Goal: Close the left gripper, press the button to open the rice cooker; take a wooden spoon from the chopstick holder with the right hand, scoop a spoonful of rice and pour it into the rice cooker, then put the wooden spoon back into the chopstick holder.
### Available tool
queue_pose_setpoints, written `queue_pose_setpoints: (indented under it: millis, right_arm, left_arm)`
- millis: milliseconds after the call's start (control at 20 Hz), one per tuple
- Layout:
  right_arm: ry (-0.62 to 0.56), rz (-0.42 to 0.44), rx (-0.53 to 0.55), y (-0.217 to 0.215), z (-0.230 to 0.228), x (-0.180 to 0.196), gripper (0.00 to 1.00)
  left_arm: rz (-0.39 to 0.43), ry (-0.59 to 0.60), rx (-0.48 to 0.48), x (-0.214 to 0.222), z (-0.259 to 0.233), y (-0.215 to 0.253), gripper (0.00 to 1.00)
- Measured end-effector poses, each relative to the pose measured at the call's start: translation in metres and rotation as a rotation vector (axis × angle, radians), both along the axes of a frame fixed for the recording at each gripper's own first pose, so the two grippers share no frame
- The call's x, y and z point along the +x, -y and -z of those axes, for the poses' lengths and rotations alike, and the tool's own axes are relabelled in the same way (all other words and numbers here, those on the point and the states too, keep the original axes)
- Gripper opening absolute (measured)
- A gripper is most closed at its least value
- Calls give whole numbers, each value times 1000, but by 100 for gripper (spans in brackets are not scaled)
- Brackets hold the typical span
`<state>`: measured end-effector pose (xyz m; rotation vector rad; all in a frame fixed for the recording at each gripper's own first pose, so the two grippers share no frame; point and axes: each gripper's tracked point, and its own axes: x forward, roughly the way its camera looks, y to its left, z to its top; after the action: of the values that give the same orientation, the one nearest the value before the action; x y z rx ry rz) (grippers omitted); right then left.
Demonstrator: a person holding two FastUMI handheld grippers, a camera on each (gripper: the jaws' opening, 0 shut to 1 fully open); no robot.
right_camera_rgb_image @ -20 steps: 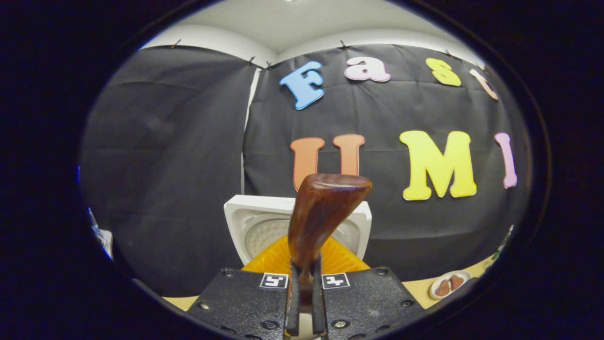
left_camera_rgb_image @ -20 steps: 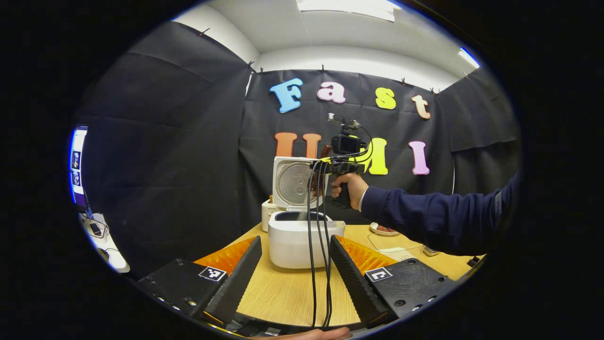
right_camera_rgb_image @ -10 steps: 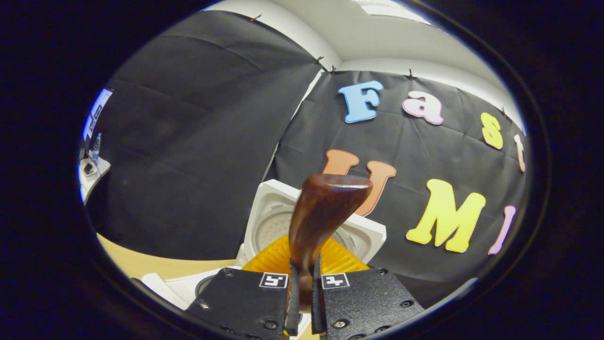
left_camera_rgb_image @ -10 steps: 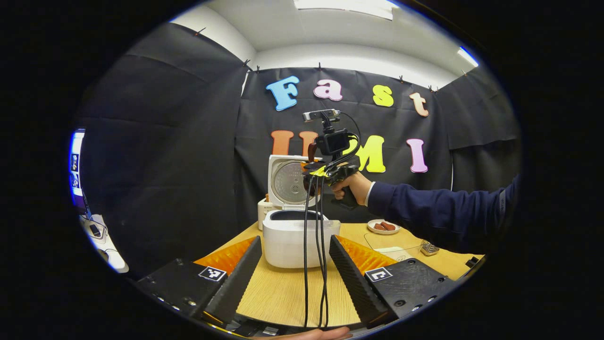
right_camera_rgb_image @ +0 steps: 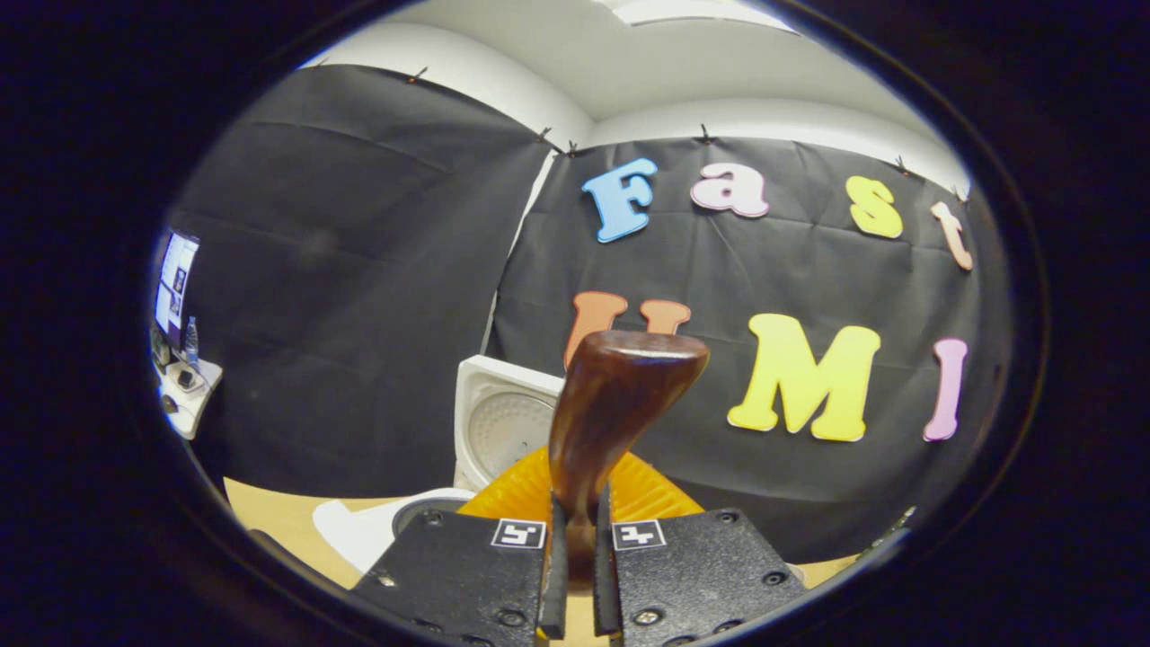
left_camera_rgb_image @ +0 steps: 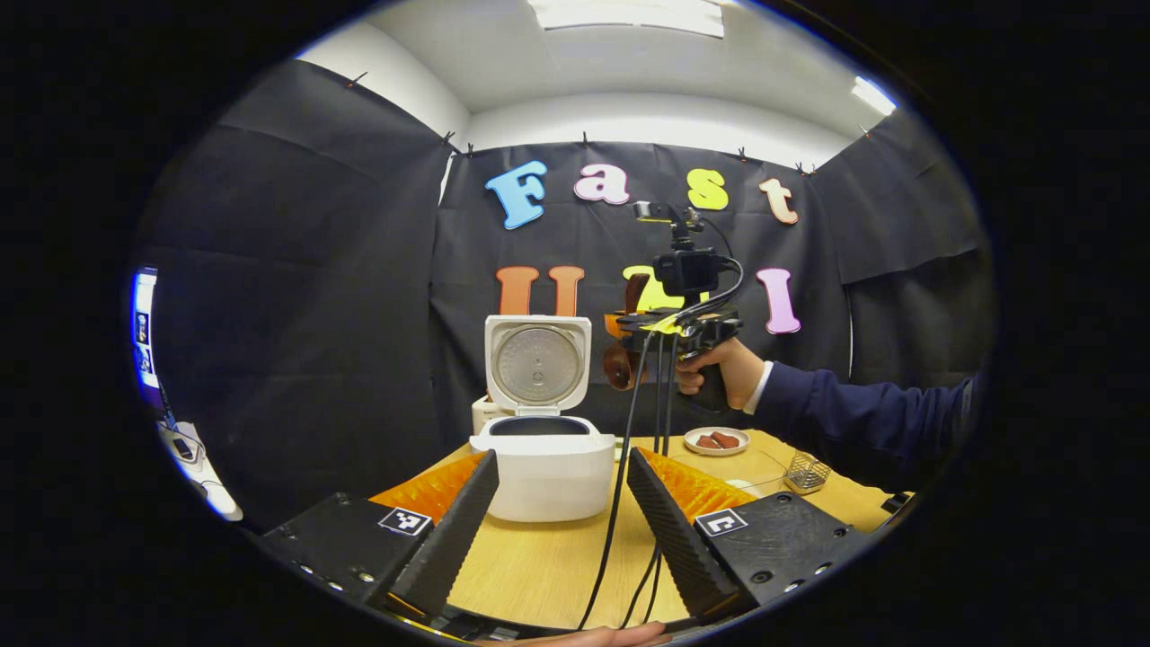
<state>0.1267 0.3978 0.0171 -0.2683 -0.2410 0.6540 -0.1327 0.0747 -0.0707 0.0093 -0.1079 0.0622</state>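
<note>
The white rice cooker (left_camera_rgb_image: 548, 472) stands on the wooden table with its lid (left_camera_rgb_image: 537, 364) raised upright. My left gripper (left_camera_rgb_image: 561, 458) is open, low over the table in front of the cooker, nothing between its fingers. To the right of the lid and above the table, a hand holds my right gripper (left_camera_rgb_image: 629, 337), which is shut on the dark wooden spoon (left_camera_rgb_image: 618, 367). In the right gripper view the spoon (right_camera_rgb_image: 620, 395) rises from my right gripper (right_camera_rgb_image: 575, 512), with the cooker lid (right_camera_rgb_image: 499, 431) behind it to the left. A white holder (left_camera_rgb_image: 481, 413) peeks out behind the cooker.
A small plate (left_camera_rgb_image: 716, 440) with brown pieces sits at the back right of the table (left_camera_rgb_image: 539, 566). A little wire basket (left_camera_rgb_image: 807, 469) stands near the right edge. Black cables (left_camera_rgb_image: 629, 503) hang from the right gripper across the table. A sleeved arm (left_camera_rgb_image: 862, 422) reaches in from the right.
The right gripper has carried the spoon from over the cooker's pot to the right of the lid. The left gripper has stayed open and nearly in place.
</note>
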Motion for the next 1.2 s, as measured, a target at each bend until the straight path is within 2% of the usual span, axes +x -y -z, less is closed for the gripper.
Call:
queue_pose_setpoints:
  millis: [200,500,800,1050,1200]
  right_arm:
    - [-105,60,29,72,10,-16,14]
    - [-193,177,105,184,9,-45,16]
    - [-206,277,163,277,3,-64,17]
    - [-209,341,191,329,8,-70,17]
    - [-250,361,210,349,22,-67,17]
  left_arm:
    - [34,-11,-1,17,-2,33,92]
    - [98,6,-16,39,-15,83,91]
    - [153,-9,-36,70,-19,123,92]
    - [171,-9,-31,82,-15,142,92]
    - [184,-25,-34,90,-9,149,92]
